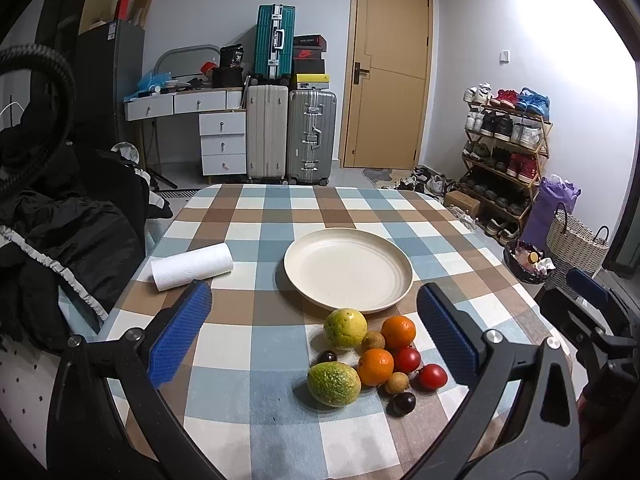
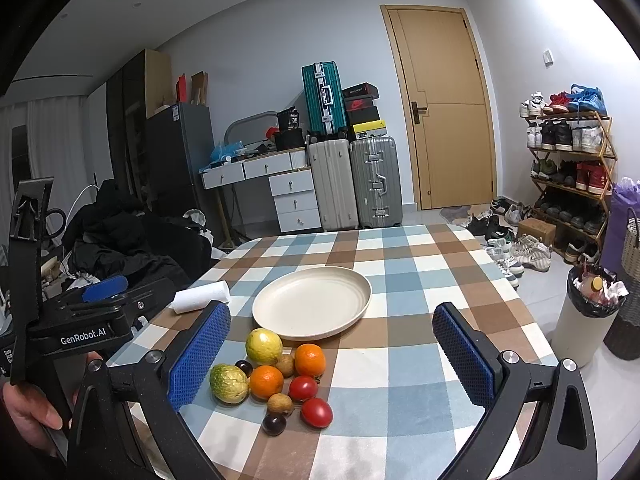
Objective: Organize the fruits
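Note:
A cream plate (image 1: 348,270) (image 2: 312,302) sits bare on the checked table. Just in front of it lies a heap of fruit: two yellow-green guavas (image 1: 334,383) (image 2: 229,383), two oranges (image 1: 375,366) (image 2: 266,381), two red tomatoes (image 1: 432,376) (image 2: 316,412), two brown longans (image 1: 397,383) (image 2: 280,404) and two dark plums (image 1: 404,404) (image 2: 274,424). My left gripper (image 1: 316,332) hangs open above the table, the fruit between and below its blue pads. My right gripper (image 2: 332,354) is open too, the fruit near its left pad. Nothing is held.
A roll of paper towel (image 1: 192,266) (image 2: 201,297) lies left of the plate. The right gripper's body (image 1: 592,320) shows at the right edge in the left wrist view. A white bin (image 2: 584,316) stands right of the table; dark clothes (image 1: 60,216) are piled at left.

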Tool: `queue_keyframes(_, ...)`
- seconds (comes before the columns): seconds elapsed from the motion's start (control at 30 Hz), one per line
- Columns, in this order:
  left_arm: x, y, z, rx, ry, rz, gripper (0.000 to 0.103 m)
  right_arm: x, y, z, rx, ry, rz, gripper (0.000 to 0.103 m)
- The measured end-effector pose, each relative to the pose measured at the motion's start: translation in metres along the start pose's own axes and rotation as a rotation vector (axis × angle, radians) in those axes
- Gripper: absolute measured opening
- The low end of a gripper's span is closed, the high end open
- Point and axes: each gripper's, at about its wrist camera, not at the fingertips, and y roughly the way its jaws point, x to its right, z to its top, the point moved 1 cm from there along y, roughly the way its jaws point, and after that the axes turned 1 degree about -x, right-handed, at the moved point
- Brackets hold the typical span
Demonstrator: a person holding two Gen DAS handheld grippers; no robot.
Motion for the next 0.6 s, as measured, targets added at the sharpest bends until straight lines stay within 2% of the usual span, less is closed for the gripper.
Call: queue_keyframes(0.6,0.0025,-0.0040,-0.0089,-0.019,0.012,-0.035,0.103,-0.0054,-0.0060,0.0007,0.006,-0.013,-0.002,0.103)
